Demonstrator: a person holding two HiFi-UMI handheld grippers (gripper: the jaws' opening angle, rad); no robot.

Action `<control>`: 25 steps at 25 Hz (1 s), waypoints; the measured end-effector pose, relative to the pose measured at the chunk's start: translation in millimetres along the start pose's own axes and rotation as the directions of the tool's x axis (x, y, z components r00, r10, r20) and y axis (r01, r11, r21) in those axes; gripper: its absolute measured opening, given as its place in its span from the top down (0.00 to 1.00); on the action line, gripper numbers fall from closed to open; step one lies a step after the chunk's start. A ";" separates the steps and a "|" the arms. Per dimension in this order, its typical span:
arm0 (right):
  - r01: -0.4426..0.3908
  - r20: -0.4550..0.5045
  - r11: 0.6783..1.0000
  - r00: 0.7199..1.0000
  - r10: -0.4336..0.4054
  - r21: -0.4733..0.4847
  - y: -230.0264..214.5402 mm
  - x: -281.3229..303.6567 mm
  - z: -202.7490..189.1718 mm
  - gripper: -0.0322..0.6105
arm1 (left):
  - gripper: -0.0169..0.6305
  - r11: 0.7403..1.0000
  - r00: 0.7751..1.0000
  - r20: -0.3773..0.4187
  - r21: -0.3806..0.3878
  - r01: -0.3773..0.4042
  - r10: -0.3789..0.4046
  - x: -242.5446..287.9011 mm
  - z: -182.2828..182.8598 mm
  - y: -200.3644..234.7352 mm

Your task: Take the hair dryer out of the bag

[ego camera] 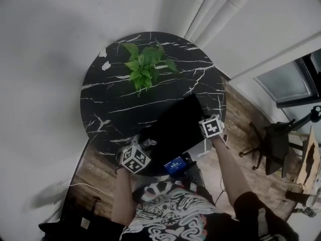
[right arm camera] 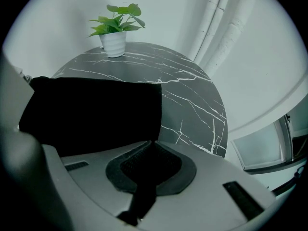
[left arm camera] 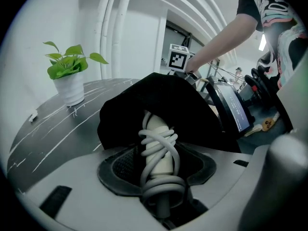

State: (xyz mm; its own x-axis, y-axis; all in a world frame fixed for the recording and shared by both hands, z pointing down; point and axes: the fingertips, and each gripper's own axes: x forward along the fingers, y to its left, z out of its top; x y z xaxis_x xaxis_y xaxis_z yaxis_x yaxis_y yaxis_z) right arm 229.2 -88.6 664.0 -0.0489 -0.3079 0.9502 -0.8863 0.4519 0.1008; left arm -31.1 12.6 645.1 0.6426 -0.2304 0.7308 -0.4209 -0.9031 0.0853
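A black bag point(ego camera: 175, 127) lies on the round black marble table point(ego camera: 110, 99), its mouth toward the person. The hair dryer point(left arm camera: 156, 143) shows only as a pale handle wound with its grey cord, sticking out of the bag's mouth point(left arm camera: 159, 95). My left gripper point(left arm camera: 159, 170) is shut on that handle, at the bag's near left end point(ego camera: 145, 145). My right gripper point(right arm camera: 149, 165) is shut on a fold of the bag's black cloth point(right arm camera: 91, 109), at the bag's right corner point(ego camera: 204, 134). The dryer's body is hidden inside the bag.
A potted green plant point(ego camera: 145, 67) in a white pot point(right arm camera: 114, 43) stands at the table's far side. A device with a blue screen point(ego camera: 175, 164) sits just off the table's near edge, below the bag. White pipes point(right arm camera: 219, 28) run up the wall behind.
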 end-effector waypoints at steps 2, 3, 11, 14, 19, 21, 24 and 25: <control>0.013 0.007 1.000 1.000 -0.013 -0.010 -2.0 -0.4 1.8 0.91 | 0.63 1.000 1.000 0.001 -0.002 -0.007 0.007 -1.9 -1.2 1.5; 0.019 0.008 1.000 1.000 -0.019 -0.013 -3.0 -0.3 1.6 0.91 | 0.63 1.000 1.000 0.000 -0.003 -0.010 0.010 -2.2 -1.8 1.9; 0.044 0.006 0.999 0.999 -0.043 -0.010 -3.5 -0.5 -1.3 0.91 | 0.63 0.999 0.999 -0.017 -0.019 -0.028 0.028 -11.1 -13.9 1.4; 0.064 0.010 0.998 0.998 -0.064 -0.016 -3.6 -0.4 -1.3 0.91 | 0.63 0.999 0.999 -0.021 -0.015 -0.030 0.030 -13.6 -15.8 1.0; 0.083 -0.013 0.997 0.996 -0.083 -0.004 -5.4 -0.2 -4.0 0.91 | 0.64 0.999 0.998 -0.040 -0.017 -0.038 0.038 -22.2 -26.2 2.2; 0.092 -0.016 0.996 0.996 -0.092 0.004 -6.2 -1.1 -4.7 0.91 | 0.64 0.999 0.998 -0.048 -0.027 -0.046 0.045 -28.5 -34.1 3.6; 0.115 -0.008 0.993 0.993 -0.115 0.006 -7.6 -2.6 -4.2 0.91 | 0.65 0.997 0.996 -0.070 -0.049 -0.067 0.063 -40.8 -48.7 7.3; 0.118 -0.005 0.993 0.993 -0.118 0.007 -7.4 -2.9 -3.4 0.91 | 0.65 0.996 0.995 -0.075 -0.057 -0.074 0.070 -45.5 -53.8 8.7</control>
State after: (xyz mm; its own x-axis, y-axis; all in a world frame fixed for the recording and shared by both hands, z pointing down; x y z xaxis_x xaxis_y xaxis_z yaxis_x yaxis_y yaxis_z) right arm 237.4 -88.2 661.5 0.0580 -0.3547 0.9332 -0.8891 0.4067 0.2098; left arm -98.4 34.8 649.1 0.5620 -0.2648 0.7836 -0.5030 -0.8615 0.0696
